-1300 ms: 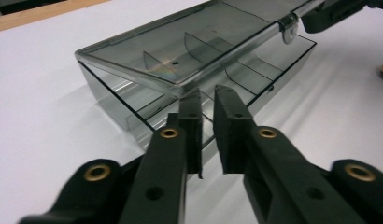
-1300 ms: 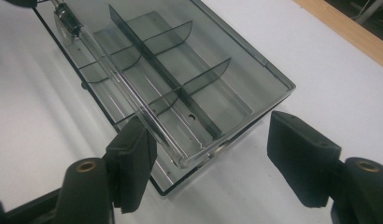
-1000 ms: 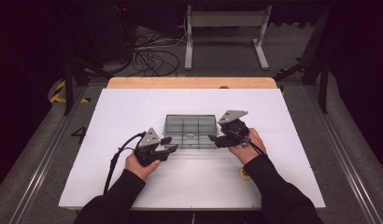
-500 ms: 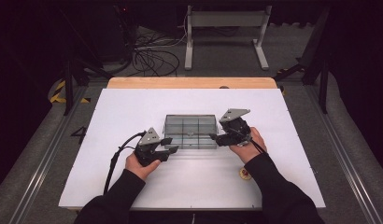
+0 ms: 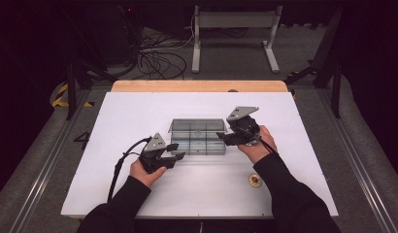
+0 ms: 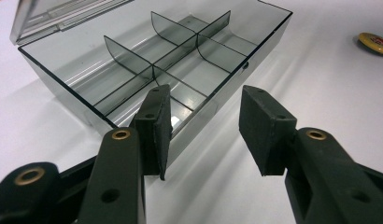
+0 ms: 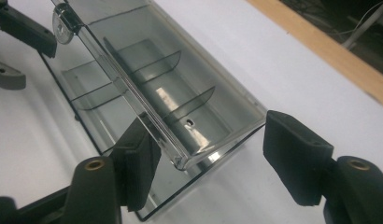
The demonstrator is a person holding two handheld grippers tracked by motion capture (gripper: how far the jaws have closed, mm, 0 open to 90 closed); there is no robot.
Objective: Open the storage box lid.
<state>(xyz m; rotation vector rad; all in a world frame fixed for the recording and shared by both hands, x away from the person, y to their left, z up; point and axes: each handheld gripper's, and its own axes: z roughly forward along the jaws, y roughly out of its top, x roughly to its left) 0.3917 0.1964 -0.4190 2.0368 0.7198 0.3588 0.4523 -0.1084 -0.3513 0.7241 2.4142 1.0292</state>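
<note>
Box (image 5: 197, 138) of clear smoky plastic, split into small compartments, sits at the middle of the white table (image 5: 139, 111), and we hold a tool at each end of it.

Nearest us, at the lower right of the high view, a small round badge (image 5: 255, 180) lies alone on the table, well apart from the box.

Next comes the left gripper (image 5: 180, 151), at the box's lower left corner. In the left gripper view its jaws are parted, with that corner just ahead and nothing squeezed. We judge it waits there to steady the box so it cannot slide.

Beyond that, the right gripper (image 5: 220, 138) reaches in at the box's right end. In the right gripper view the raised lid (image 7: 133, 93) runs from the upper left of the frame down to its jaws, which straddle the lid's end corner. They have just been closing, but the pads do not press on it yet, one standing well clear. We take this as lining up to swing the lid on its far hinge.

Farther off, a wooden strip (image 5: 197, 86) edges the table, and cables (image 5: 158, 53) lie on the dark floor at the top of the frame.
</note>
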